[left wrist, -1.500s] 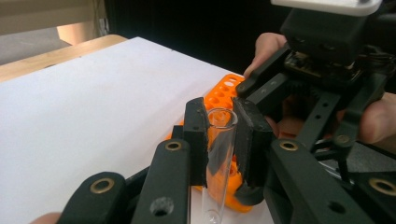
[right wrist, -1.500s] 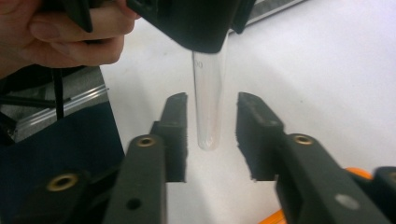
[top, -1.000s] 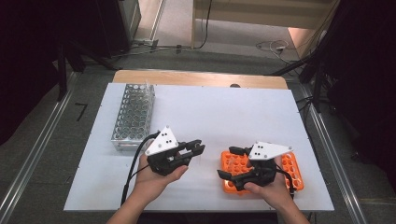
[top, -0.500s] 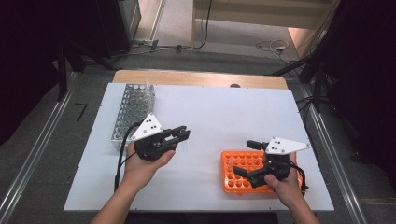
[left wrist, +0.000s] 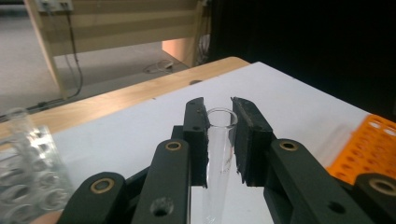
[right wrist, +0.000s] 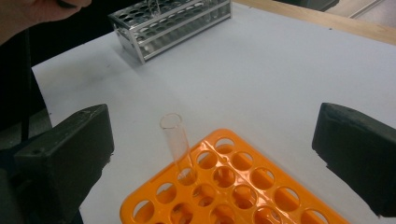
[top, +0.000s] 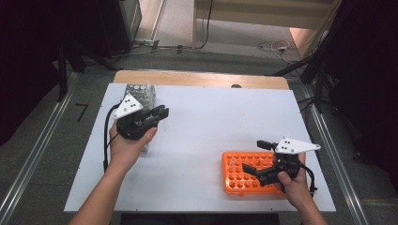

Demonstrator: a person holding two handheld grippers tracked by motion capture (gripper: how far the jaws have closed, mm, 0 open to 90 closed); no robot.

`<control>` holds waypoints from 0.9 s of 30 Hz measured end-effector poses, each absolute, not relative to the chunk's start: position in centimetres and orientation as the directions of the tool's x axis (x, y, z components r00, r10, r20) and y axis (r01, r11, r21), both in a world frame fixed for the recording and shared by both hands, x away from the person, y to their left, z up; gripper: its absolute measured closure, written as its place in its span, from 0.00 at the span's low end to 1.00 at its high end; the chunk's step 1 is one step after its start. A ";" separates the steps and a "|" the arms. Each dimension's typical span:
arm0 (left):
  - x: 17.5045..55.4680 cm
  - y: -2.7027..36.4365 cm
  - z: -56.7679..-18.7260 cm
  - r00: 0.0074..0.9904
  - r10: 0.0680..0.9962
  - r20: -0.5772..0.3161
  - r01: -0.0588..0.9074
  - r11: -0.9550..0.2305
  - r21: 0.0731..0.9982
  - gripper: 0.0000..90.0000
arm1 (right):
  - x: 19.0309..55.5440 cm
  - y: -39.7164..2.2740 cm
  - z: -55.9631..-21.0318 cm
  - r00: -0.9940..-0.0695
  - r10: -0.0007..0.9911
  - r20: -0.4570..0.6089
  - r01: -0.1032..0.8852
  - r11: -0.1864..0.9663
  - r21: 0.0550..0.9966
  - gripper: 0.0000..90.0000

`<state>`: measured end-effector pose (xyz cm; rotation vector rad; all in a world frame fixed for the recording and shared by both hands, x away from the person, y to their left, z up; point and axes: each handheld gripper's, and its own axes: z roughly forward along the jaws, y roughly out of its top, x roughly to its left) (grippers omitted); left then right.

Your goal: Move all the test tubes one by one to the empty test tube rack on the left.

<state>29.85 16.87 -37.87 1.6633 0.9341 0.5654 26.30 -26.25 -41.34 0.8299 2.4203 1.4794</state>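
At the far left of the white tabletop (top: 202, 117), a clear rack (top: 141, 96) is standing with a tube or two in it, and the left tongs (top: 162, 114) are hovering just beside it, apparently bringing another one over. Those tongs are clamping narrowly on a glass test tube (left wrist: 219, 154), gripping it just below its open rim so that it is hanging upright between the black pads, mouth up, presumably so it can be lowered straight into a hole. Moving right across the bare middle of the tabletop, the orange rack (top: 244, 180) is lying at the near right. One empty tube (right wrist: 177, 144) is standing in a hole near its left corner, leaning a little. The right tongs (top: 256, 157) are sitting over that rack with the jaws spread wide, having just been opening; the standing tube is between them but the pads are well apart from it, which suggests it is being left there.
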 end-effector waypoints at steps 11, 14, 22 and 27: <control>33.5 19.9 -38.1 0.485 0.867 -0.115 0.320 -0.054 0.946 0.83 | 26.4 -26.8 -41.7 -0.817 0.562 0.130 0.370 0.338 0.866 0.00; 34.3 20.5 -38.2 0.463 0.878 -0.120 0.322 -0.041 0.946 0.83 | 26.4 -26.9 -41.7 -0.813 0.568 0.131 0.375 0.337 0.864 0.00; 36.6 22.1 -38.3 0.398 0.910 -0.119 0.315 -0.014 0.949 0.83 | 26.5 -27.0 -42.0 -0.810 0.571 0.135 0.382 0.337 0.860 0.00; 38.0 22.9 -38.8 0.343 0.931 -0.126 0.311 0.014 0.950 0.83 | 26.5 -27.0 -42.1 -0.811 0.570 0.135 0.384 0.343 0.858 0.00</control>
